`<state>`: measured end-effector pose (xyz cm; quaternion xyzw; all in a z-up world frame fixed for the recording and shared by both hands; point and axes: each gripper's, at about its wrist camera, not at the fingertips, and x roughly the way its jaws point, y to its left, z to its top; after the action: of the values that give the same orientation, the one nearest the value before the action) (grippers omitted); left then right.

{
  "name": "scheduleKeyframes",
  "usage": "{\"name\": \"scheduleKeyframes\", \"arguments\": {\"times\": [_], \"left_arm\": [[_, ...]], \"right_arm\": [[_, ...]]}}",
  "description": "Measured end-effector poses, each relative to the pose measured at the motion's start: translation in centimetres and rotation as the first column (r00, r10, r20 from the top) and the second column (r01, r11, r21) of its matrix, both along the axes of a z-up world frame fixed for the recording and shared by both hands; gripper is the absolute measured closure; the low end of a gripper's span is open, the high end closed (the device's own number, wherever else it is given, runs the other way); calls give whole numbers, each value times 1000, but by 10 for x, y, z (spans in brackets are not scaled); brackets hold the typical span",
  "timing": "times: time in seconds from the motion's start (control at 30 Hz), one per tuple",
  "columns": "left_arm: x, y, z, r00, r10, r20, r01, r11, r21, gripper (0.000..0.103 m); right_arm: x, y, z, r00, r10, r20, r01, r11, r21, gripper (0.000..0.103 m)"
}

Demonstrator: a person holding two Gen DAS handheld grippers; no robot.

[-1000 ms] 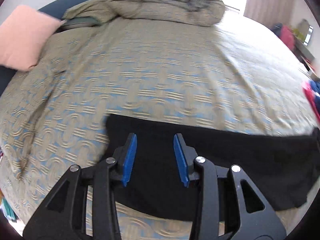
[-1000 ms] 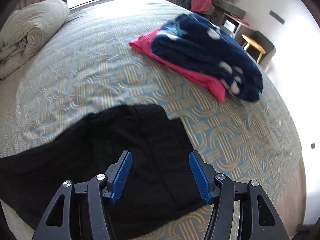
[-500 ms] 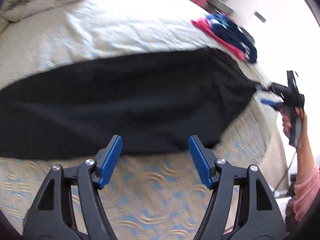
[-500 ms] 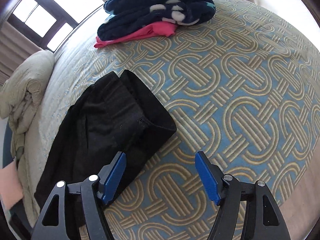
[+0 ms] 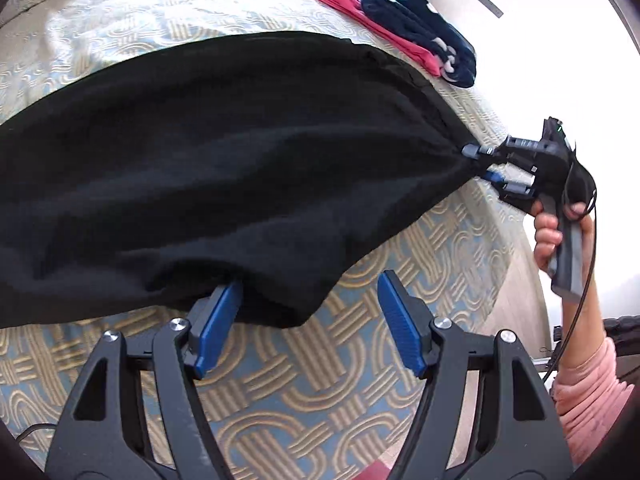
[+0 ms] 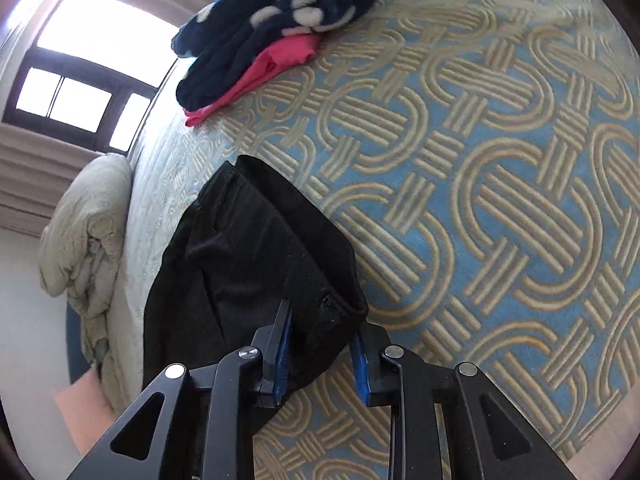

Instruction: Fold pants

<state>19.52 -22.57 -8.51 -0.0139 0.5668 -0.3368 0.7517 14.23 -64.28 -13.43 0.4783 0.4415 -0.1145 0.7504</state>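
Black pants [image 5: 224,152] lie stretched across the patterned bed cover [image 5: 432,264]. My left gripper [image 5: 308,312] is open at the pants' near edge, with the cloth edge over its left blue pad [image 5: 218,320] and the right pad clear of it. My right gripper [image 6: 320,354] is shut on the waist corner of the pants [image 6: 248,264]; it also shows in the left wrist view [image 5: 480,160], pinching the far right tip of the cloth, held by a hand in a pink sleeve.
Folded navy dotted and pink clothes [image 6: 276,28] lie further up the bed, also in the left wrist view [image 5: 416,28]. A bunched beige duvet [image 6: 88,248] lies at the head end near the window. The bed's edge and floor [image 5: 520,304] are to the right.
My right gripper moved onto the pants' waist corner and closed on it. My left gripper swung from the pants' leg end to the near edge and reached the cloth.
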Motion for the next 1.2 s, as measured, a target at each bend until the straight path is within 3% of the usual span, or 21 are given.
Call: {"name": "scheduleKeyframes", "arguments": {"times": [0.17, 0.23, 0.27, 0.33, 0.37, 0.43, 0.5, 0.63, 0.73, 0.77, 0.8, 0.9, 0.97, 1.03, 1.07, 1.13, 1.2], "left_arm": [[-2, -13, -10, 999, -1, -40, 0, 1000, -9, 35], [-2, -20, -9, 1000, -7, -30, 7, 1000, -6, 36], [-2, -23, -8, 1000, -6, -22, 6, 1000, -8, 38], [0, -20, -5, 1000, 1, -13, -2, 1000, -15, 51], [2, -22, -6, 1000, -1, -18, 1, 1000, -23, 65], [2, -23, -6, 1000, 3, -13, -3, 1000, -13, 69], [-3, -23, -5, 1000, -12, -2, 12, 1000, -7, 70], [-13, -21, -5, 999, -31, 21, 31, 999, 13, 70], [-13, -20, -7, 1000, -28, 13, 28, 1000, 12, 70], [-12, -21, -6, 1000, -24, 11, 24, 1000, 11, 71], [-12, -21, -5, 1000, -23, 14, 23, 1000, 14, 74], [-17, -10, 7, 999, -32, 32, 32, 999, 0, 75], [-21, -5, 14, 998, -42, 38, 43, 999, -26, 75], [-24, -4, 12, 998, -53, 23, 54, 998, -37, 75], [-25, -4, 7, 998, -58, 16, 59, 998, -24, 75], [-28, -5, -4, 998, -64, -7, 64, 998, 9, 75], [-31, -3, -11, 998, -61, -29, 61, 998, 25, 75]], "right_arm": [[-18, -10, -15, 996, -19, 86, 10, 995, 101, 73], [-18, -3, -5, 998, 5, 67, -6, 1000, 21, 70], [-14, 6, 6, 998, 41, 38, -37, 995, -88, 66], [-6, 21, 25, 996, 89, 9, -84, 964, -252, 61], [-1, 32, 37, 992, 123, 12, -112, 933, -342, 60], [5, 45, 50, 986, 166, 11, -146, 897, -418, 57], [10, 48, 53, 986, 167, 3, -153, 907, -393, 45], [11, 22, 31, 999, 35, -21, -38, 983, -182, 43], [12, 10, 8, 996, -6, -84, -1, 997, -79, 43], [12, 8, 7, 996, -7, -91, -1, 997, -79, 51], [13, 7, 10, 996, -2, -87, -5, 997, -83, 72], [2, 5, 34, 1000, -9, -9, 8, 997, -80, 82], [-7, 6, 45, 1000, 2, -15, -3, 993, -117, 82], [-8, 7, 36, 993, 36, -109, -54, 984, -169, 78], [-8, 6, 27, 987, 39, -157, -68, 980, -186, 68], [-16, 2, 20, 975, -13, -223, -49, 961, -271, 63], [-26, 3, 34, 974, -65, -218, -25, 922, -387, 56]]}}
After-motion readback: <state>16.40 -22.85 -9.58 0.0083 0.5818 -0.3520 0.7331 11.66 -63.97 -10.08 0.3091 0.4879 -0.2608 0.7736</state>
